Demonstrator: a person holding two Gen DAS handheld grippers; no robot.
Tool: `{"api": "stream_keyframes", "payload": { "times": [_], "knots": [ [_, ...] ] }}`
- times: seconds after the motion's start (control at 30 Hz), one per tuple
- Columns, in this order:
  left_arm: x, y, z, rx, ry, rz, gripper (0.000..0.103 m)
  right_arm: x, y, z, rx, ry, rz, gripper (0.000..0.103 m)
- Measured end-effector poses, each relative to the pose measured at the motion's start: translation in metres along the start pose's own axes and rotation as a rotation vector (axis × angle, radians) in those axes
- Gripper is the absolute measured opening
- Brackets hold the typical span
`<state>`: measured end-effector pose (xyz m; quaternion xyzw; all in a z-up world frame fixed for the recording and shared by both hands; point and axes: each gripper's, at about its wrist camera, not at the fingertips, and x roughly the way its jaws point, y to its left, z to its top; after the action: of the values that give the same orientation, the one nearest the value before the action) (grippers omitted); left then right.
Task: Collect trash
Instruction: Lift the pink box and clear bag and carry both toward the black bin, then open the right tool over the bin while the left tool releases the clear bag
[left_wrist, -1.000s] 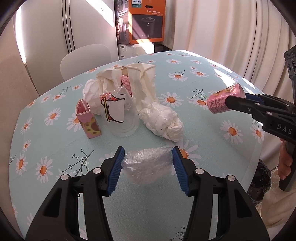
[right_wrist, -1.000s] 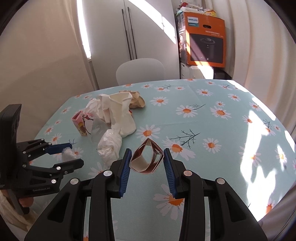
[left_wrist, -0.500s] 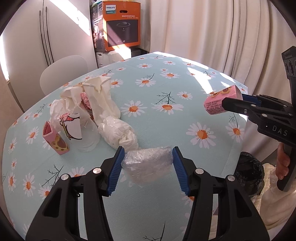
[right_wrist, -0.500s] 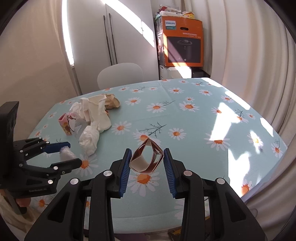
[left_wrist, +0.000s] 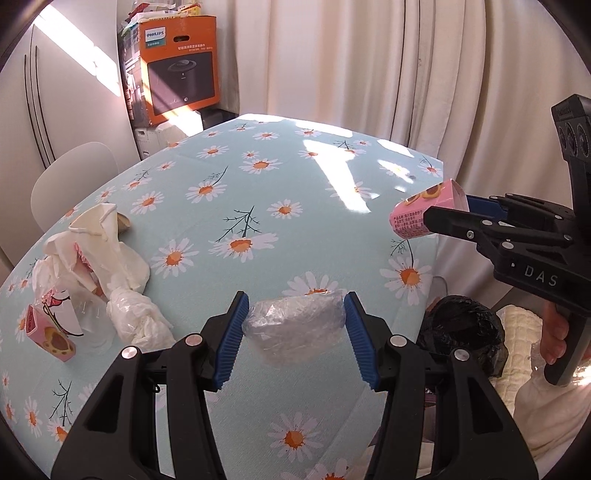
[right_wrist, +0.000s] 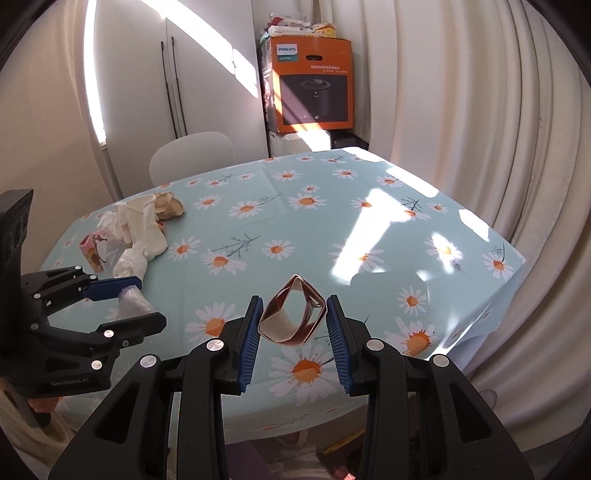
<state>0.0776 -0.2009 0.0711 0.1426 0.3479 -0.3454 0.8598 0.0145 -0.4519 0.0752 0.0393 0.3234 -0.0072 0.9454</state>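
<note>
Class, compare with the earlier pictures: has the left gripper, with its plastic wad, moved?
Yes. The left gripper, shut on the plastic wad, has swung rightward: the trash pile slid left, and the black bin bag came into view.

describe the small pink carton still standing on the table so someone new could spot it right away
On the daisy-print table, look to the pile of trash at its far left end, white bags and crumpled plastic. At the near edge of that pile stands the small pink carton; it is the only pink, printed, boxy thing there, its top torn open.
</note>
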Motion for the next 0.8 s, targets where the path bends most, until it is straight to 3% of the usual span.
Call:
{"api": "stream_keyframes", "payload": {
  "times": [0.3,0.8],
  "knots": [
    [0.017,-0.055,0.016,0.112,0.004,-0.119,0.054,-0.024,-0.046,-0.028,0.081,0.014,-0.108,0.033],
    [0.047,-0.148,0.024,0.312,0.027,-0.337,0.054,-0.052,-0.131,-0.093,0.221,0.111,-0.254,0.033]
  ]
}}
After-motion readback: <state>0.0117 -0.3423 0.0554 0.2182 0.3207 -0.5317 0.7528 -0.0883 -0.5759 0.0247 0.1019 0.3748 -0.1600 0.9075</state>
